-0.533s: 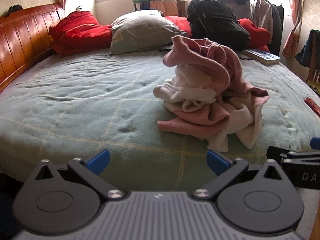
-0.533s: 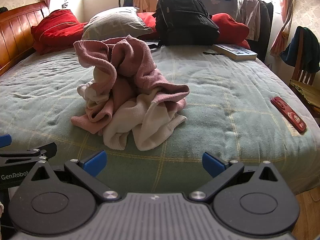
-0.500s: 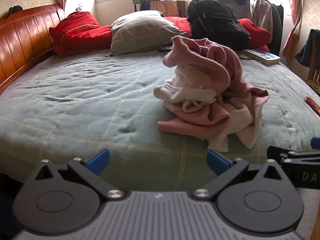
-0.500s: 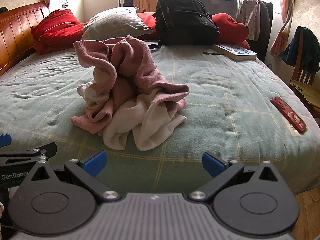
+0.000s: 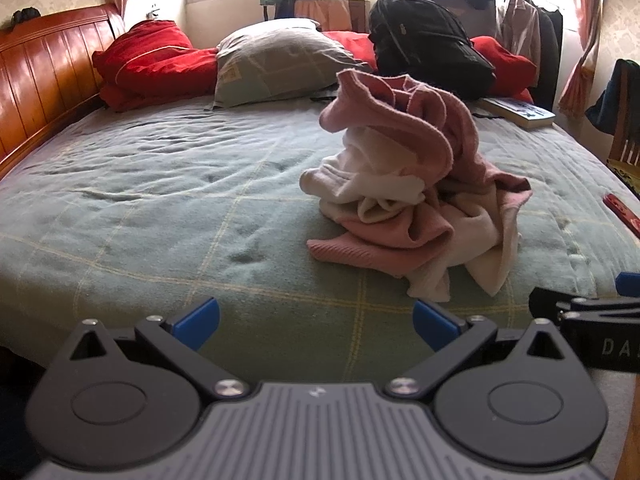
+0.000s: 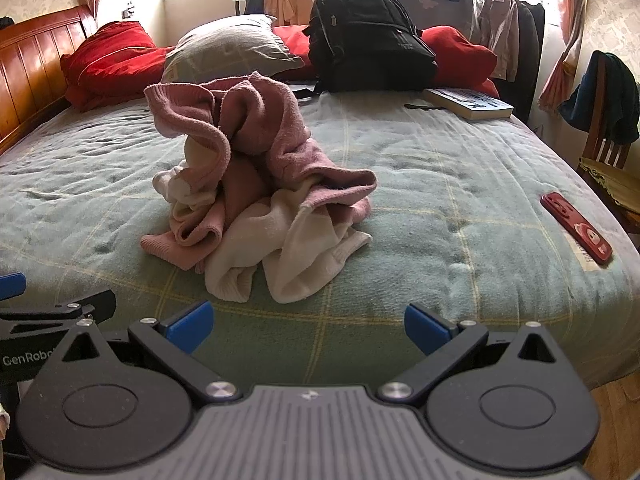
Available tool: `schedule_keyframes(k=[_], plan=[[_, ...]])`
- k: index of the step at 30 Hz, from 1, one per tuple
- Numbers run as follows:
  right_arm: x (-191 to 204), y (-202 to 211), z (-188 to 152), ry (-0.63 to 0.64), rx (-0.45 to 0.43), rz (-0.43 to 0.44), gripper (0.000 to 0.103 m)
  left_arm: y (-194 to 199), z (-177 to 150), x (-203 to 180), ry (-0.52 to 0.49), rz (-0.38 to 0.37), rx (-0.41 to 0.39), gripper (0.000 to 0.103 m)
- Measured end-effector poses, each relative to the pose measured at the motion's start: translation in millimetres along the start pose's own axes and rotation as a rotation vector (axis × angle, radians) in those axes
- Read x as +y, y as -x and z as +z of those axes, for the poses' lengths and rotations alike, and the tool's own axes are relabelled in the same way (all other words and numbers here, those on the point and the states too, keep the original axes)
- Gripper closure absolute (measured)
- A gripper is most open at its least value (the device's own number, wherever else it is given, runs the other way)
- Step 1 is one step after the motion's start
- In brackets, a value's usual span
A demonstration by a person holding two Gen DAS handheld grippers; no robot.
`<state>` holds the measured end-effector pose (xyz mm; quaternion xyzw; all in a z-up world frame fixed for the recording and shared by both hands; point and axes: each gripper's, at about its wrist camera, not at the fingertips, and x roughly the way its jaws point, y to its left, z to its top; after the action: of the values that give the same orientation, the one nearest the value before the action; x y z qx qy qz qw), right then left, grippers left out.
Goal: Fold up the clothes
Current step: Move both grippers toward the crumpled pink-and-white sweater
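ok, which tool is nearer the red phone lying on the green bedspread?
Right. The right tool has the red phone just ahead to its right; the left tool sits further left.

No visible change since half a second ago

Across both wrist views nothing differs: the pink and cream garment heap [image 5: 412, 196] has not shifted on the bed [image 5: 160, 208], and neither gripper's jaws have moved nearer to it or narrowed.
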<state>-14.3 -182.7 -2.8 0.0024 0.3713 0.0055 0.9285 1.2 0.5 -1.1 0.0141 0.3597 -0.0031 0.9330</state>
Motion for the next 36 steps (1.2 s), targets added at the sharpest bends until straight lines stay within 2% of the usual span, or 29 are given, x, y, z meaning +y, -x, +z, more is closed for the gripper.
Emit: schedule_keyframes(k=[36], plan=[[-1.5,-1.6,3.8,-0.001,-0.011,-0.006,0.000,-2.1,2.3,-2.9,-0.015,0.003,-0.001,0.001]])
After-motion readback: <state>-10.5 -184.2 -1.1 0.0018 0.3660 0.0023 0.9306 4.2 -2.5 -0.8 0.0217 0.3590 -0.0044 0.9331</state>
